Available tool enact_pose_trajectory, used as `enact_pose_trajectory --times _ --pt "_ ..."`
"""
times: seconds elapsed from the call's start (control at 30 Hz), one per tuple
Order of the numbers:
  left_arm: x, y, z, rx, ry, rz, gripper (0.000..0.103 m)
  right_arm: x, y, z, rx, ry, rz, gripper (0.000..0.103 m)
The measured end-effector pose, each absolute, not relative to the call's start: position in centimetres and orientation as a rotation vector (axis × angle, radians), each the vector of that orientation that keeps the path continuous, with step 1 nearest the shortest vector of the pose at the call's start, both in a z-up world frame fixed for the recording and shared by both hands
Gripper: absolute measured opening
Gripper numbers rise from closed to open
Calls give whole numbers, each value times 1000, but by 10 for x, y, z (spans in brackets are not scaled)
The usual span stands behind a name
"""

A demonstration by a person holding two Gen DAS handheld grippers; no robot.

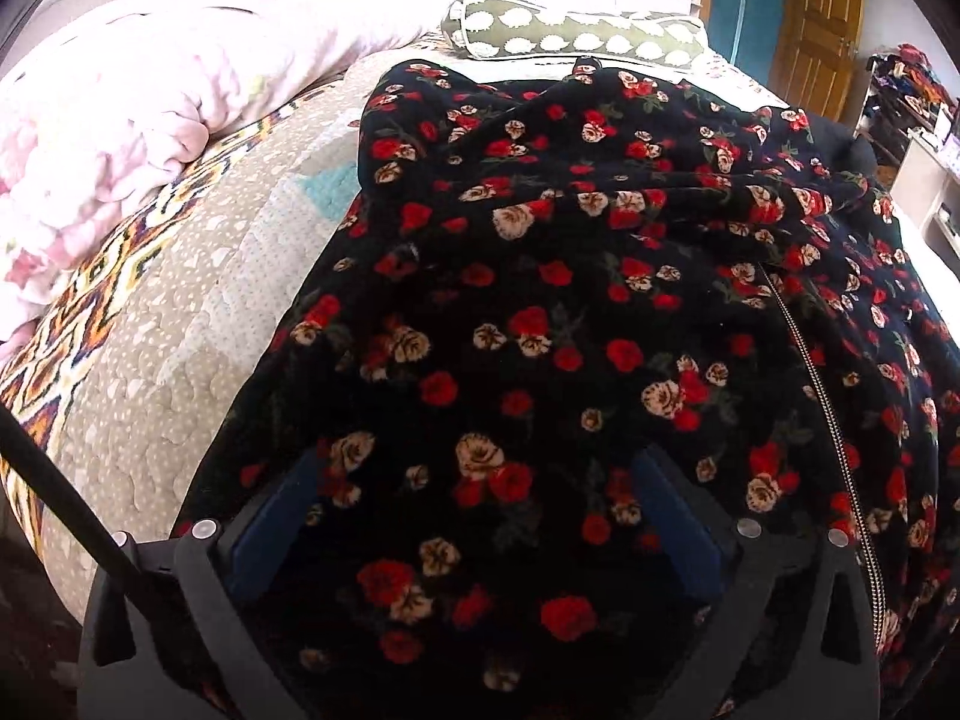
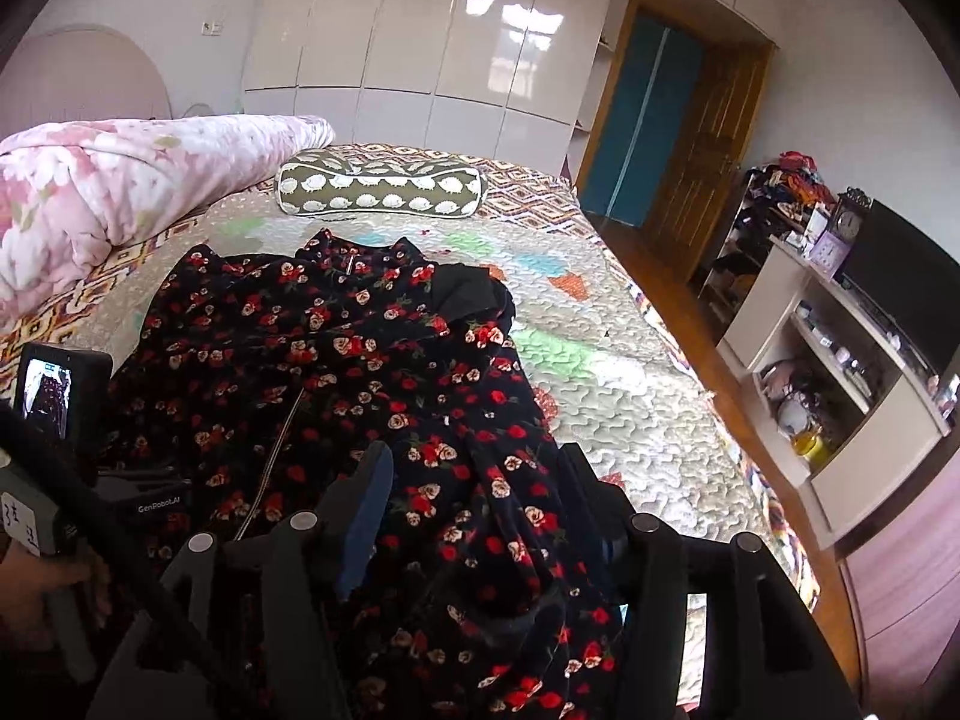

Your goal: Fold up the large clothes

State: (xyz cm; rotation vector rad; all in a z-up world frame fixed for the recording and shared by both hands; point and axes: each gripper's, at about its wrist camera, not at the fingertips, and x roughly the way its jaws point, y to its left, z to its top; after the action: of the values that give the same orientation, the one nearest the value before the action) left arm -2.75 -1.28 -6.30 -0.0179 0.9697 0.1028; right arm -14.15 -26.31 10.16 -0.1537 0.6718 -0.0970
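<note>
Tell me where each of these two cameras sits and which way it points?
Left wrist: sits on the left tongs, looking along their blue-padded fingers low over the dress toward the pillow and door.
Right wrist: sits on the right tongs, higher up, looking across the bed to the wardrobe; it also shows the left tongs' body and the person's hand.
Shared: dress, pillow, pink duvet, door.

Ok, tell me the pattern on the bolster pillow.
White hedgehog shapes on olive green; the bolster pillow shows best in the right wrist view.
</note>
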Motion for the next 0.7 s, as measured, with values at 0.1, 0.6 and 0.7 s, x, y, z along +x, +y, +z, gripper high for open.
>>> enact_pose_trajectory --times 0.1,0.6,0.7 --pt "-30 -13 -63 -12 958 103 103 -140 -265 98 -132 691 -88 60" --pt "-35 -16 -65 -1 909 113 103 -124 -276 65 -73 822 -104 61" --pt "-35 -16 -65 0 906 118 103 -122 -278 63 -62 826 -103 61"
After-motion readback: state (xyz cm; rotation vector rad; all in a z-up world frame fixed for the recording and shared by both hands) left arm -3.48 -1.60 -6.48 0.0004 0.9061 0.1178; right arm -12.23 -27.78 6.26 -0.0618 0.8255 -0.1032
